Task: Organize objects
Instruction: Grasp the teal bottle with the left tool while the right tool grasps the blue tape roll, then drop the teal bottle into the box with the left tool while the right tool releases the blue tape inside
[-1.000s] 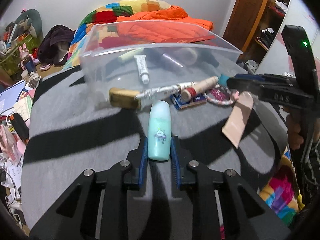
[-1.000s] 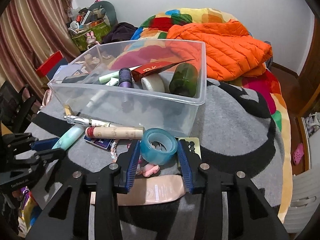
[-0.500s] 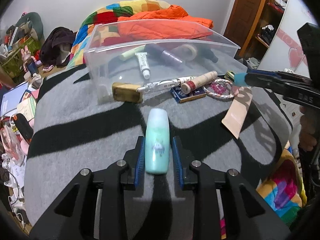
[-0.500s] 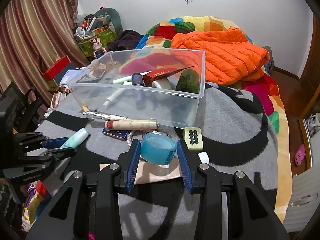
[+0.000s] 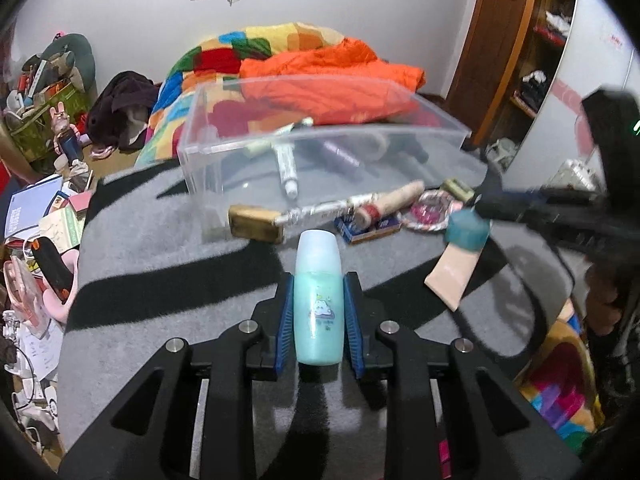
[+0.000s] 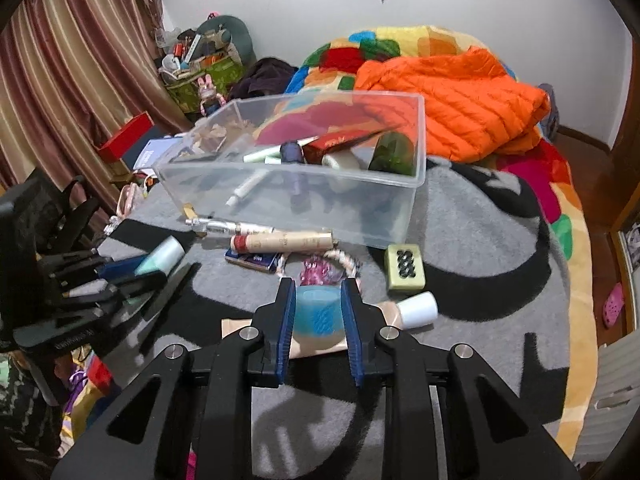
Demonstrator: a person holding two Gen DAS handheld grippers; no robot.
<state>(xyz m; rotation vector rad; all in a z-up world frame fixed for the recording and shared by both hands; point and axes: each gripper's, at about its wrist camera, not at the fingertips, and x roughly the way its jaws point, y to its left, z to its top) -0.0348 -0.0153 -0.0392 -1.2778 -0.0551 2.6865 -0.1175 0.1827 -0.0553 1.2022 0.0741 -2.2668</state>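
My left gripper (image 5: 319, 280) is shut on a mint-green bottle (image 5: 319, 312) with a pale cap, held above the grey-and-black blanket (image 5: 160, 280). The right wrist view shows the same bottle (image 6: 162, 258) at the left. My right gripper (image 6: 318, 292) has a blue tape roll (image 6: 318, 314) between its pads; its jaws are closing and pressing on it. The tape roll (image 5: 467, 232) shows at the right of the left wrist view. A clear plastic bin (image 6: 288, 168) stands beyond both grippers, holding tubes, a dark green bottle and a red box.
Lying in front of the bin are a cream stick with a red band (image 6: 284, 241), a silver pen (image 6: 224, 224), a blue card (image 6: 252, 259), a pink bracelet (image 6: 320, 270), a green tile (image 6: 405, 268) and a gold block (image 5: 254, 228). A beige tube (image 6: 412, 308) lies under the right gripper.
The right jaws have narrowed onto the tape roll and drawn back from the bin with it. The left gripper keeps hold of the bottle and has tilted up slightly.
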